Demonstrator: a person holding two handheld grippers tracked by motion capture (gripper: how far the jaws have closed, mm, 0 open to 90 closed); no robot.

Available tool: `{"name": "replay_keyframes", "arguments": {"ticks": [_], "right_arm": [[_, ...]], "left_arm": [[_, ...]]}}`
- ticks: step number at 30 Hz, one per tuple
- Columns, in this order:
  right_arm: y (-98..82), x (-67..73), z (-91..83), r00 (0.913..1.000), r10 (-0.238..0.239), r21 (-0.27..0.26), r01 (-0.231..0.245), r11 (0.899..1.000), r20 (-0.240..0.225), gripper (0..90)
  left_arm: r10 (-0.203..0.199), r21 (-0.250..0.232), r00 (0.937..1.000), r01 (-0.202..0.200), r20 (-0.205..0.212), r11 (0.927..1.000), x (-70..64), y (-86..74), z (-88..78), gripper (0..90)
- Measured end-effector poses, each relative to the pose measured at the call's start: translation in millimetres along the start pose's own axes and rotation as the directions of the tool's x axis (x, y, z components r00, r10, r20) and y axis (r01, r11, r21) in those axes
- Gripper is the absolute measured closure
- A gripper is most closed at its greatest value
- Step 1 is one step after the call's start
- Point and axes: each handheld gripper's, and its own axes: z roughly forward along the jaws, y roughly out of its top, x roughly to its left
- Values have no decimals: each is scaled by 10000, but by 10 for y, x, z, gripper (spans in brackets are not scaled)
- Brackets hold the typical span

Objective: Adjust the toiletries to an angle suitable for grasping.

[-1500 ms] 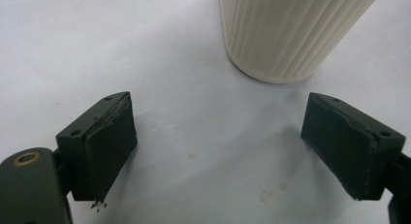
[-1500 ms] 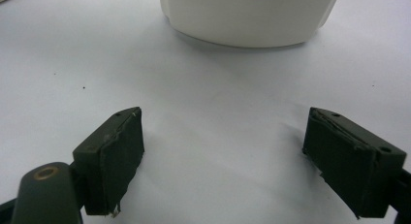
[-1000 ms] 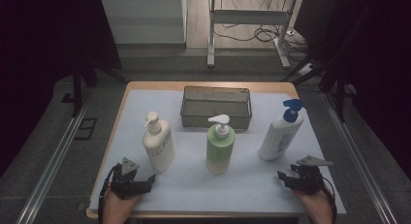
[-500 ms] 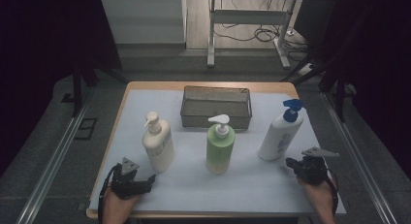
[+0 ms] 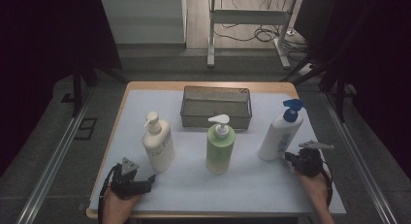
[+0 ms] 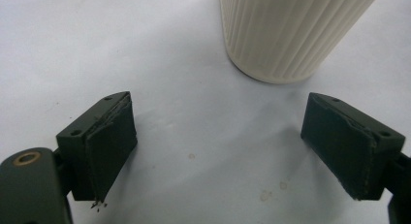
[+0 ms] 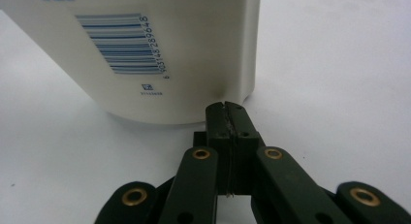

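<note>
Pushing with my clenched right gripper (image 7: 226,107), nothing held, tips almost touching the white bottle (image 7: 160,54), could tip it over. My left gripper (image 6: 232,151) is released.

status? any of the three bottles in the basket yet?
None done: the wire basket holds no bottle. In hand: right gripper, jaws shut on nothing, tips at the blue-pump bottle. Left gripper is open near the cream bottle. Green bottle untouched.

Three bottles stand abreast: ribbed bottle (image 5: 158,145) at nine o'clock, pump bottle (image 5: 220,149) centre, barcoded bottle (image 5: 279,136) at three; basket (image 5: 216,106) at twelve behind them.
</note>
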Motion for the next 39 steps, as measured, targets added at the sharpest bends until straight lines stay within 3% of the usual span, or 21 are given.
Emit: {"name": "replay_keyframes", "arguments": {"ticks": [12,30,39], "right_arm": [[49,-38,75,9996,124,-80,-122,9999,251,899],[221,-38,317,9993,374,-156,-374,9992,-5,899],[107,117,70,9966,4,-461,-42,9989,-823,898]], "left_arm": [[3,8,10000,-3,-3,10000,0,1,0,123],[5,7,10000,-5,1,10000,0,1,0,123],[15,3,10000,-15,-10,10000,-1,0,0,123]]}}
